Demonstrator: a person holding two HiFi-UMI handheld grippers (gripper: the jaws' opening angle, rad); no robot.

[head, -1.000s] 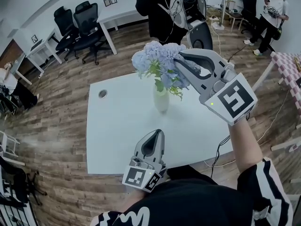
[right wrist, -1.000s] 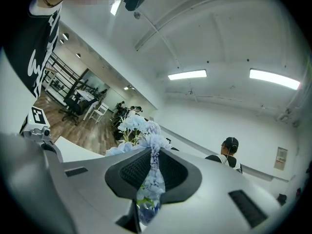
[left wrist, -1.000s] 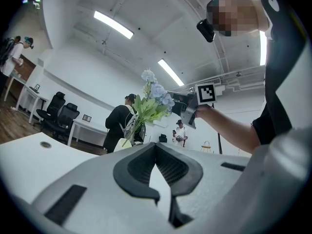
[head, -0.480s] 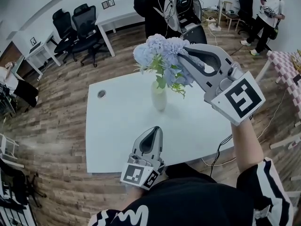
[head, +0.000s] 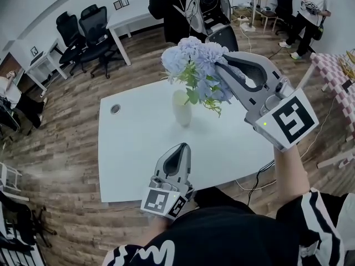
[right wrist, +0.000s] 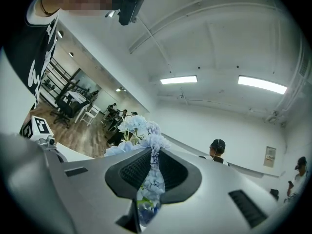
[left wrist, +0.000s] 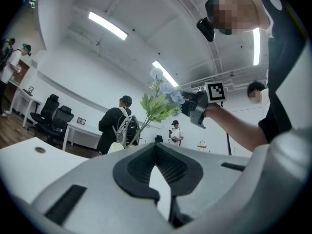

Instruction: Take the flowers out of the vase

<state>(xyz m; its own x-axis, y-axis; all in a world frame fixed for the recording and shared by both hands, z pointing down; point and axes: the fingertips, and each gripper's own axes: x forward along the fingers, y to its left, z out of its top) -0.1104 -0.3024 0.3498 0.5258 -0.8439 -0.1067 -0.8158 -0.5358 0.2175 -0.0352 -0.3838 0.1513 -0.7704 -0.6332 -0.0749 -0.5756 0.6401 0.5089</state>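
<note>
Flowers (head: 191, 54): pale blue clustered heads, green leaves

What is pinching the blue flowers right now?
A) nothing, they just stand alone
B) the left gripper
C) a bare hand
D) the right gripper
D: the right gripper has its jaws closed on the blue flowers, and its own view shows petals squeezed between the pads; the left gripper is shut and empty, low over the near edge of the white table.
</note>
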